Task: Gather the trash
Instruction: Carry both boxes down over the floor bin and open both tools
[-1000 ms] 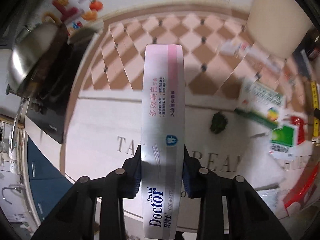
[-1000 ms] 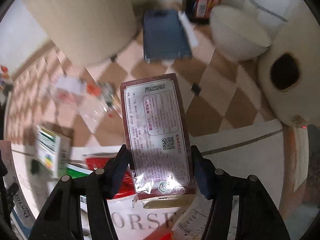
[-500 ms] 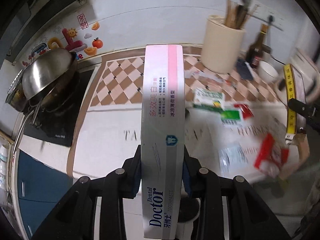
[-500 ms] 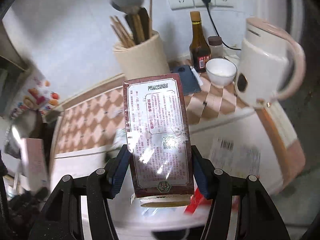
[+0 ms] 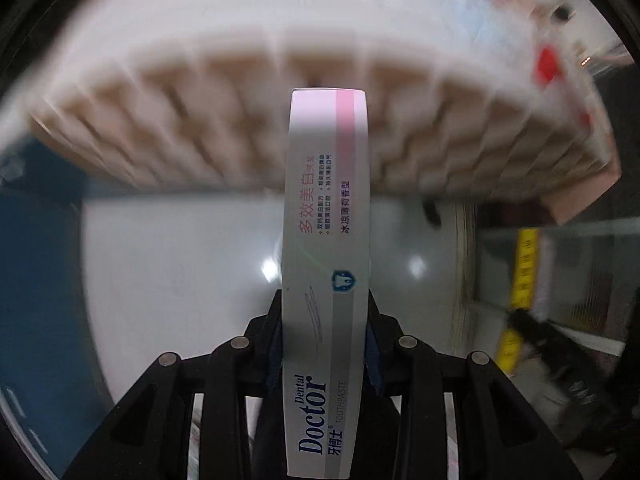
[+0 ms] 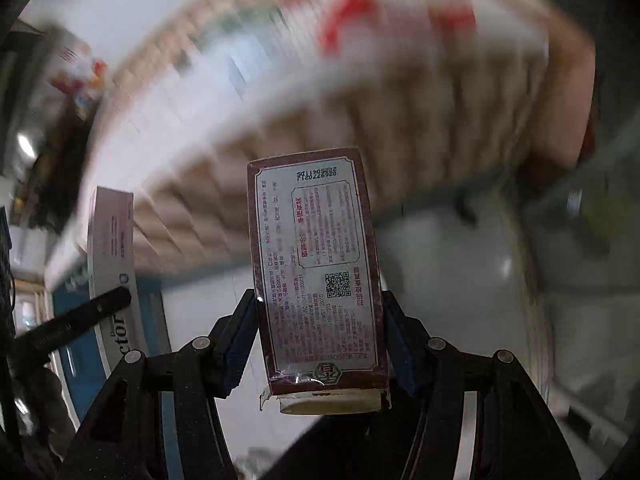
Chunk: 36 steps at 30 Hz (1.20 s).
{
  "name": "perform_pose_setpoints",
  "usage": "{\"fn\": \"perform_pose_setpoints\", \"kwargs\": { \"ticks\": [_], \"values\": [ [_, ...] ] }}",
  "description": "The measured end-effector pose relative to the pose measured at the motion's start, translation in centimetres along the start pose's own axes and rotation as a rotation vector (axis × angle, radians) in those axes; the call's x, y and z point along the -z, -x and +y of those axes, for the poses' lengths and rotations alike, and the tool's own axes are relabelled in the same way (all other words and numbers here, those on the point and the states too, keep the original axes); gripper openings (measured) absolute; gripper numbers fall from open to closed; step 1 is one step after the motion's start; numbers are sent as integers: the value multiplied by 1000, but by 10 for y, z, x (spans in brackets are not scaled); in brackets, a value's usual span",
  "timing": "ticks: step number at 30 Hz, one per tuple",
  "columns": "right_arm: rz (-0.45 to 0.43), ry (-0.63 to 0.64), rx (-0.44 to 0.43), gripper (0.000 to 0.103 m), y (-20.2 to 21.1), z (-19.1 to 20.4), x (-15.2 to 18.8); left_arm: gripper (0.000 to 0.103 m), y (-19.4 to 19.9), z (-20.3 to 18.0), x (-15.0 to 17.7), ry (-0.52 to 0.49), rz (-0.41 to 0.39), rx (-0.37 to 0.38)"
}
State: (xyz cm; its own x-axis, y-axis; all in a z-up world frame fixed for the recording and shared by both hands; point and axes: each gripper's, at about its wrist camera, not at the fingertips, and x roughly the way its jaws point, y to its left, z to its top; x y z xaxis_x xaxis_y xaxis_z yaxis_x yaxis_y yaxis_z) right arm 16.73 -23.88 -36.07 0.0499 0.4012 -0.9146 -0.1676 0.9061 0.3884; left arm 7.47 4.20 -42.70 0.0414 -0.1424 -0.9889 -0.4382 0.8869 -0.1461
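On my left wrist view, the left tongs (image 5: 324, 344) were clenched on the toothpaste box (image 5: 326, 240), their blue pads pressed against its two long sides. The box stood on end along the tongs and reached to mid-frame. I could read "Dental Doctor" in dark blue and "TOOTHPASTE" in grey near its lower end, a small blue shield emblem above that, and pink and dark Chinese lines further up which I could not make out in full. Its bottom end was cut off by the frame edge. Beyond it, the front edge of the bench (image 5: 200, 136) ran across as a smeared checkered band, with a pale glossy floor (image 5: 168, 272) below; a yellow tape measure (image 5: 524, 264) at the right was blurred.

On my right wrist view, the same toothpaste box showed at the far left, only "ctor" readable, with a black finger (image 6: 80, 316) of the left tongs across it. In the centre, the right tongs (image 6: 320, 340) were gripping the dark red carton (image 6: 316, 268) by its long sides, upright. Its label carried a QR code, a printed date code at the top and dense small text too fine to read; a cream flap stuck out at its lower end. The bench top above was motion-blurred, red and white litter (image 6: 348, 20) on it undefined. Open floor lay to the right
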Motion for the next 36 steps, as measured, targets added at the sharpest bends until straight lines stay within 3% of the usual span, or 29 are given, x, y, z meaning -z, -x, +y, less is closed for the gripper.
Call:
{"fn": "perform_pose_setpoints", "kwargs": {
  "ticks": [7, 12, 13, 14, 15, 16, 17, 18, 20, 24, 28, 32, 36],
  "values": [
    [208, -90, -5, 61, -217, -84, 55, 31, -246, 20, -25, 80, 231, 64],
    [286, -83, -7, 61, -354, -113, 66, 33, -366, 37, -44, 94, 318, 78],
    [303, -71, -10, 61, -380, -117, 68, 36, -379, 41, -45, 105, 327, 83],
    [325, -60, -18, 62, -401, -119, 70, 55, -392, 47, -43, 119, 327, 92],
    [340, -54, -18, 62, -419, -122, 71, 79, -398, 50, -42, 124, 322, 89],
    [350, -56, -18, 63, -436, -125, 71, 86, -399, 52, -34, 129, 309, 82],
    [363, -59, -28, 70, -449, -127, 71, 94, -398, 55, -32, 133, 292, 72],
    [373, -61, -33, 85, -458, -128, 70, 96, -395, 59, -31, 135, 281, 55],
    [358, -71, -34, 100, -465, -130, 67, 96, -384, 72, -26, 140, 256, 15],
    [312, -68, -4, 101, -449, -121, 65, 96, -353, 81, -18, 110, 142, -122],
    [254, 25, 117, 103, -419, -98, 68, 96, -320, 85, -3, 34, 41, -264],
    [217, 128, 244, 103, -389, -77, 68, 96, -287, 84, 14, 36, 23, -294],
    [192, 164, 272, 103, -350, -57, 72, 96, -247, 79, 29, 51, 19, -272]
  ]
}}
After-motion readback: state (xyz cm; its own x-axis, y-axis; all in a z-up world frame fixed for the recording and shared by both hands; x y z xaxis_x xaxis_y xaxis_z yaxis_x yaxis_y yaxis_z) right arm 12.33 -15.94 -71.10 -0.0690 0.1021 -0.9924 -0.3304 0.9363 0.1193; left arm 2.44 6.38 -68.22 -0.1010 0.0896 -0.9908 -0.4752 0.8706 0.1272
